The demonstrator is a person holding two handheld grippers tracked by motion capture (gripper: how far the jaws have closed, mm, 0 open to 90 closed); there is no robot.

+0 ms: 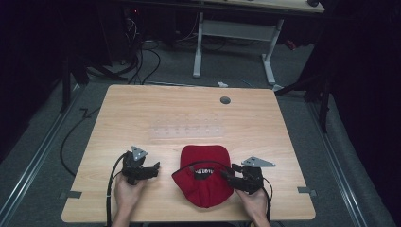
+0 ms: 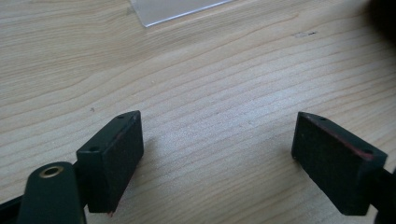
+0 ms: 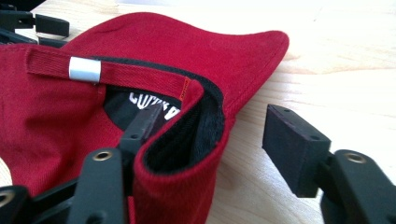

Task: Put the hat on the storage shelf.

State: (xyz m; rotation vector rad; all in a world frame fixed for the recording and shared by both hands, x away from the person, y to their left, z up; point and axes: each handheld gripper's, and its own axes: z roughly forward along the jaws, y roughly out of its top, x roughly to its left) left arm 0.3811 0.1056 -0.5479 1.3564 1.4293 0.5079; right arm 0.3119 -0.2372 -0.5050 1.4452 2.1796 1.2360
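Nearest the camera in the right gripper view, one black jaw is sitting inside the red cap (image 3: 154, 70), poked under the rim beside the dark sweatband, while the other jaw is standing off to the outside over bare wood; the side wall of the cap is lying between them but the outer pad is not yet pressing on it, so the right gripper (image 3: 210, 135) is reading as open around the rim, not clamped. The cap is lying upside down, opening upward, its back strap with a small silver clasp (image 3: 84, 69) running across the top of the opening and its brim pointing away. In the high view the cap (image 1: 202, 177) is resting at the near middle of the wooden table (image 1: 142, 109), long axis running from six to twelve o'clock, brim toward twelve. The right gripper (image 1: 230, 176) is meeting its edge from three o'clock, plainly the nearer one; closing on that wall looks like the coming move. The left gripper (image 1: 153, 168) is waiting at nine o'clock, apart from the cap, jaws spread wide over bare wood. A clear plastic sheet (image 1: 187, 130) is lying just beyond the cap at twelve o'clock
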